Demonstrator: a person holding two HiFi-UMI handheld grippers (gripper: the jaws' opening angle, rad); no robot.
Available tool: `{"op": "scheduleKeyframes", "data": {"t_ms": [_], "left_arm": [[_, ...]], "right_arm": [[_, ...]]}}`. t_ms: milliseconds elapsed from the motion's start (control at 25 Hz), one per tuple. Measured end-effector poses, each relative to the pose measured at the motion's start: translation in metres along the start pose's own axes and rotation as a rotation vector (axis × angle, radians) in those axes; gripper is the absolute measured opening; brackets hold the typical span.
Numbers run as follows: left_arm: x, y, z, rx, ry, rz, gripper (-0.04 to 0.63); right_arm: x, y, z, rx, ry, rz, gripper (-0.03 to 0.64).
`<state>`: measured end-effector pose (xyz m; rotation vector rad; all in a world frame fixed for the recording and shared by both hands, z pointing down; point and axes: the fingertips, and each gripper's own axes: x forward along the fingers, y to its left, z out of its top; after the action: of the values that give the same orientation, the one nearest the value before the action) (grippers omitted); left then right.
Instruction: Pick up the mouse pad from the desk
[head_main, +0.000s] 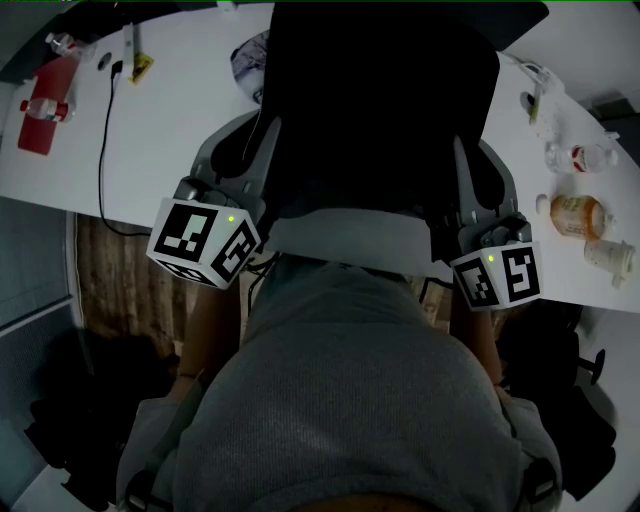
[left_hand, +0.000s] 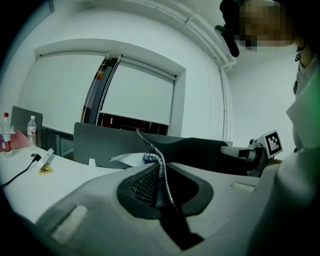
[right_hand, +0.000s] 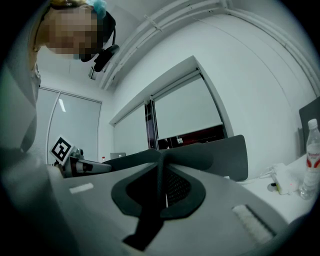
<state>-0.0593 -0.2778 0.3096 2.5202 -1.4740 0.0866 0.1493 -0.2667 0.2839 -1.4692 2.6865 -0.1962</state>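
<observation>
Counter (head_main: 180, 130): white, runs across the top of the head view, behind everything else.

Mouse pad (head_main: 380, 110): large, dark, spread in front of my chest. It covers the middle of the counter from above. Long axis runs side to side, from one hand to the other. It looks to be off the surface, since the left gripper view shows papers and counter below its far edge. I judge the pick-up done or nearly so.

Left gripper (left_hand: 161, 172): jaws clenched on the pad's left edge. A thin patterned rim stands up between the pads.

Right gripper (right_hand: 162, 185): jaws clenched on the right edge, with the dark sheet pinched upright in the gap.

Relation that matters: the pad lies between the two grips and ahead of both. Neither hand is nearer. Any further lift needs both to rise together, or the sheet will sag or twist.

Small items: red-labelled bottle (head_main: 45, 105) far left, black cable (head_main: 103, 160) beside it, orange vial (head_main: 578, 215) far right. All are apart from the pad.
</observation>
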Motion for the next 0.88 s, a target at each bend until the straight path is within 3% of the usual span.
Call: {"op": "scheduleKeyframes", "data": {"t_ms": [560,880], "left_arm": [[-0.013,-0.012,0.007,0.007,-0.018,0.000,0.034],[-0.045,-0.015,0.012,0.015,-0.041,-0.024,0.034]], "right_arm": [[-0.015,0.009,0.008,-0.013,-0.028,0.004,0.020],[-0.030,0.039,0.017,-0.029,-0.051,-0.022,0.020]]}}
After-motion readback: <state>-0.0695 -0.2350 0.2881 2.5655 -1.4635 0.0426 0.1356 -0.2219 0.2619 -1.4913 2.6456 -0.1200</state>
